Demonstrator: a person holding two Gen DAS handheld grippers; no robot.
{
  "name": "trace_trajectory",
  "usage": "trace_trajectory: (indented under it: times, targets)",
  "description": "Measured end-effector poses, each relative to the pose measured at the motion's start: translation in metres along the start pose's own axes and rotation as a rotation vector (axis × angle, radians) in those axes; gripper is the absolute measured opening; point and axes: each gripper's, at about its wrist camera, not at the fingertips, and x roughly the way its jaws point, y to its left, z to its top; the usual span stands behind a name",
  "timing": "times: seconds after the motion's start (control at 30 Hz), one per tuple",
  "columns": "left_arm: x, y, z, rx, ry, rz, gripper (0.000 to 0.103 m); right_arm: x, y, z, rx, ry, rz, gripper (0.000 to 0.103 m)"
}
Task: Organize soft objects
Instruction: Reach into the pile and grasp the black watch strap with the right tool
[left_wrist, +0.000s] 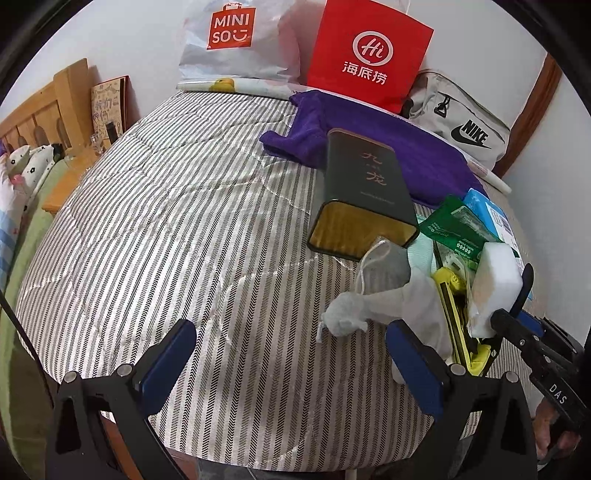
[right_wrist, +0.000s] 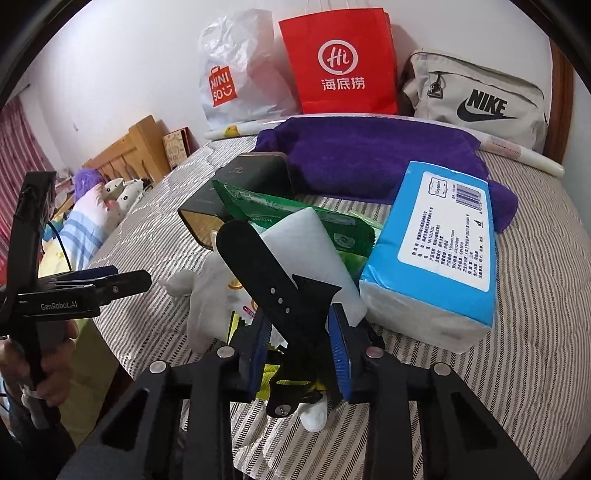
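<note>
The black watch strap (right_wrist: 273, 291) is standing up from the clutter pile on the striped bed (right_wrist: 517, 314), and the right tool (right_wrist: 301, 343) is pinching it narrowly. Lifting straight up avoids dragging the white sponge (right_wrist: 314, 240). The left tool (left_wrist: 291, 365) is hovering wide, empty.

Ahead of the right gripper (right_wrist: 300, 345): black watch strap (right_wrist: 266, 273), white sponge (right_wrist: 310, 251), blue tissue pack (right_wrist: 436, 254), purple towel (right_wrist: 369, 155), grey-striped bedcover (right_wrist: 535, 295).
</note>
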Motion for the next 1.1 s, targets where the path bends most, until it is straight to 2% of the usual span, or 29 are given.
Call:
trace_trajectory:
  times: [0.23,0.3,0.4,0.67,0.73,0.83,0.97,1.1]
  targets:
    - [-0.001,-0.002,-0.001,0.003,0.000,-0.006,0.103,-0.008,-0.001,0.004,0.028,0.001,0.037,0.028]
    - [-0.001,-0.003,-0.001,0.002,0.002,-0.011,0.103,-0.007,0.000,0.003,0.007,-0.008,0.015,0.028]
    - [-0.003,-0.005,-0.002,0.011,0.000,-0.008,0.103,0.001,-0.001,-0.001,0.008,0.027,0.026,0.030]
    - [-0.003,-0.004,-0.002,0.004,0.002,0.003,0.103,-0.003,-0.005,-0.008,0.029,0.040,0.042,0.030]
    - [-0.003,-0.005,-0.002,0.008,0.003,0.006,0.103,-0.006,-0.006,-0.008,0.031,0.030,0.047,0.020]
    - [-0.005,-0.006,-0.002,0.015,0.000,0.011,0.103,-0.012,-0.007,-0.008,0.026,0.021,0.046,0.015]
    - [-0.005,-0.007,-0.003,0.017,0.000,0.019,0.103,-0.016,-0.010,-0.007,0.032,0.011,0.043,0.013]
    - [-0.004,-0.008,-0.003,0.018,0.003,0.020,0.103,-0.017,-0.016,-0.006,0.064,0.010,0.096,0.013]
